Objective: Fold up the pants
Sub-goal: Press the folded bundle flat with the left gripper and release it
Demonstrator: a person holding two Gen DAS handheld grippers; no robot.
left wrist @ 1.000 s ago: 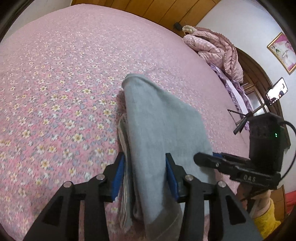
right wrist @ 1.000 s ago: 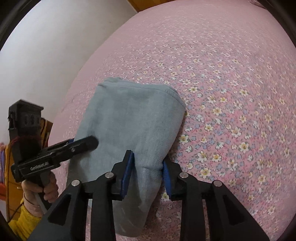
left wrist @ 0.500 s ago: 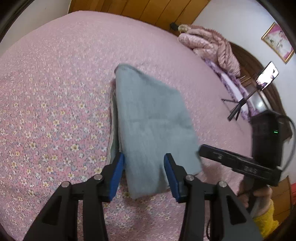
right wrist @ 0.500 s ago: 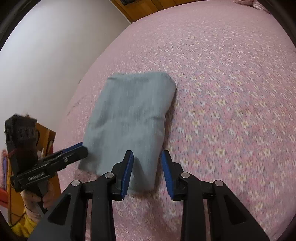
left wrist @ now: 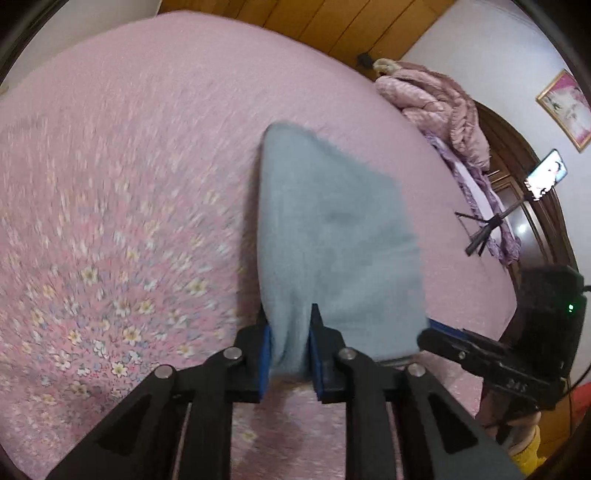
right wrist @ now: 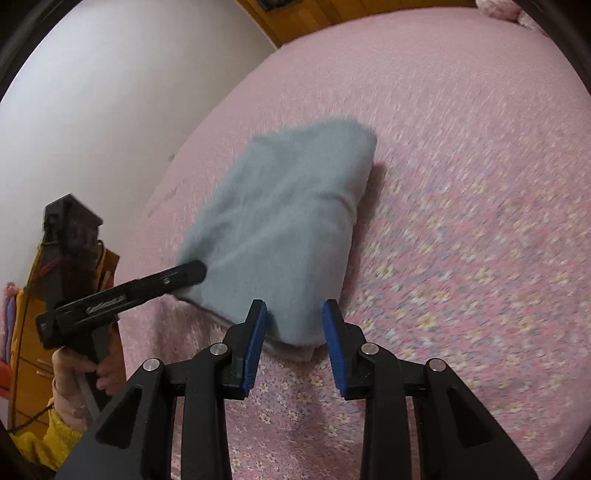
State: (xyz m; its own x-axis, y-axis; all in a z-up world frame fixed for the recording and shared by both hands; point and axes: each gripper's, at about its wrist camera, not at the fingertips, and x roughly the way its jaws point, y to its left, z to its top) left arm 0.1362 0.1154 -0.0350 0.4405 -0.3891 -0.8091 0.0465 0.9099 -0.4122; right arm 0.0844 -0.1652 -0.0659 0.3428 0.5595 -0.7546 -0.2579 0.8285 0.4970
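1. Across the left wrist view, the folded grey-blue pants (left wrist: 332,240) lay on the pink flowered bed (left wrist: 110,184), their near end raised toward the camera.
2. The left claw (left wrist: 290,343) was drawn narrow and gripped the near left corner of the pants, with bunched cloth filling the gap between its blue pads (left wrist: 265,354).
3. At the lower right of that view the right claw (left wrist: 430,332) showed from the side, its tip at the near right edge of the pants; from this angle I could not tell whether it held anything.
4. Beyond the bed a heap of pink bedding (left wrist: 436,99) sat near a wooden headboard (left wrist: 332,26), a phone on a tripod (left wrist: 546,175) stood to the right, and a framed picture (left wrist: 567,107) hung on the wall.
5. Over in the right wrist view, the pants (right wrist: 284,221) lay as a thick folded bundle on the bed (right wrist: 480,184), much blurred.
6. The right claw (right wrist: 294,350) stood wide, its blue pads (right wrist: 255,347) flanking the near edge of the pants without pressing on the cloth.
7. The left claw (right wrist: 192,271) entered from the left with its tip at the near left corner of the bundle.
8. A white wall (right wrist: 110,92) rose behind the bed.
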